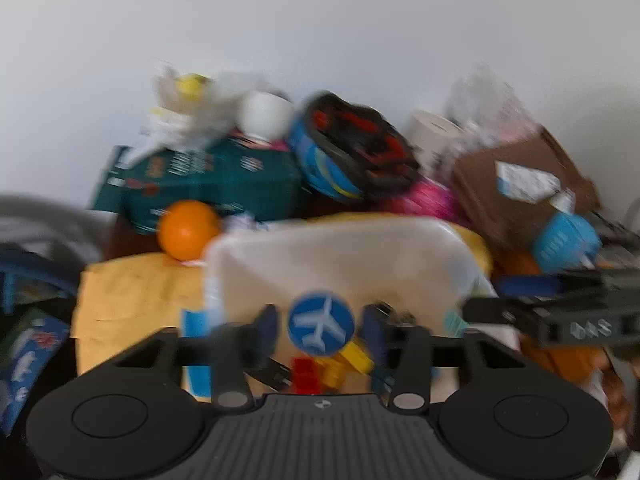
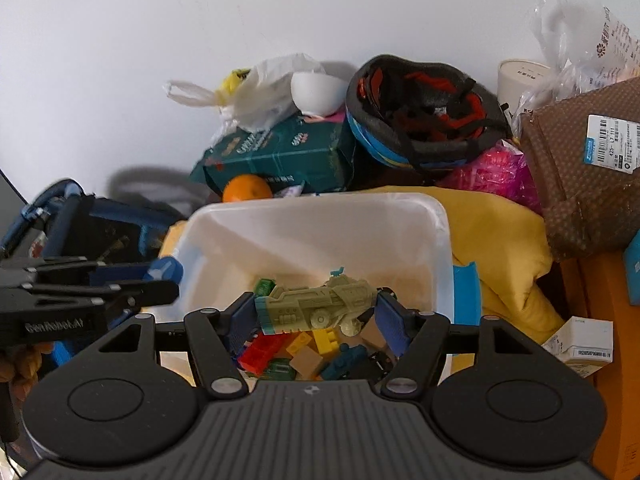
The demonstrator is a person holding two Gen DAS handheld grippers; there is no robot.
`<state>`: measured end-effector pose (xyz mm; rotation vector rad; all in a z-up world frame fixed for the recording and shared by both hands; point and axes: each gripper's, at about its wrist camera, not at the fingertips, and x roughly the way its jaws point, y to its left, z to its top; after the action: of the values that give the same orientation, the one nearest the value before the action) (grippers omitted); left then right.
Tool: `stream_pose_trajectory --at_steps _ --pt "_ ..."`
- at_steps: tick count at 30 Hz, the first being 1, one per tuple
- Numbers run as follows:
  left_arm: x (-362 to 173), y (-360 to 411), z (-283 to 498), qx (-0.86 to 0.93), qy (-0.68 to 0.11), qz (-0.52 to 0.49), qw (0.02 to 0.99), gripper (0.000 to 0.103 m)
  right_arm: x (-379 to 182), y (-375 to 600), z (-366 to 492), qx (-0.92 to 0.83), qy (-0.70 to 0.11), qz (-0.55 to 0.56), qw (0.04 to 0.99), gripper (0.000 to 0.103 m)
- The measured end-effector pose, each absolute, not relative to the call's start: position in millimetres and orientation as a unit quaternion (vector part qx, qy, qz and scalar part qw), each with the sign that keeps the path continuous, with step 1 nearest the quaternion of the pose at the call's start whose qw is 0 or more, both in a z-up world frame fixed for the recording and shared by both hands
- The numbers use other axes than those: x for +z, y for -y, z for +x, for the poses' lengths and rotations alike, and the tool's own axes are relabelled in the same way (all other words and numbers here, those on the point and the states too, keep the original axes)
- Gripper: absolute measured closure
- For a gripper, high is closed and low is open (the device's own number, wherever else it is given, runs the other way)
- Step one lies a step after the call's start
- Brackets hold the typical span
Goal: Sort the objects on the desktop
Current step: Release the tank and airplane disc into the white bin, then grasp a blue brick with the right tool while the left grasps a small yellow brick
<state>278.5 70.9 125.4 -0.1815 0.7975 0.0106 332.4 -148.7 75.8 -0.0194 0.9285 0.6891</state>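
Over the white bin [image 2: 320,216], the right tool [image 2: 316,314] loosely brackets a green toy vehicle [image 2: 316,308]; the left tool [image 1: 320,320] stands released around a blue airplane disc [image 1: 321,322]. Either may tumble outside the bin.

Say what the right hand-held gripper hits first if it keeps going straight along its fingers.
Likely the green toy vehicle between the right hand-held gripper fingers, then the toy bricks inside the white bin. Depth is unclear.

Both hand-held grippers [image 1: 320,326] [image 2: 316,312] tilt downward, jaws apart.
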Motion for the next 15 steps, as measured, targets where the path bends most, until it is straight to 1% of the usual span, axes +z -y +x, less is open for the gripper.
stream_pose_trajectory --at_steps 1,2,7,10,13,15 --pt "125 -71 274 0.014 -0.375 -0.088 0.923 0.038 76 147 332 0.32 -0.436 -0.015 0.841 0.023" --pt "124 -70 268 0.013 -0.365 -0.089 0.927 0.038 76 147 331 0.318 -0.43 -0.019 0.845 0.018" --pt "100 -53 216 -0.024 -0.338 -0.066 0.938 0.038 72 159 308 0.334 -0.402 -0.025 0.852 0.018" --pt "65 -33 171 -0.043 -0.334 -0.044 0.941 0.038 65 176 270 0.353 -0.366 -0.031 0.86 0.018" --pt "20 -14 142 -0.053 -0.36 -0.021 0.931 0.038 35 193 224 0.36 -0.348 -0.053 0.864 0.019" --pt "-8 -6 133 -0.055 -0.385 -0.005 0.921 0.038 5 199 201 0.352 -0.353 -0.077 0.864 0.021"
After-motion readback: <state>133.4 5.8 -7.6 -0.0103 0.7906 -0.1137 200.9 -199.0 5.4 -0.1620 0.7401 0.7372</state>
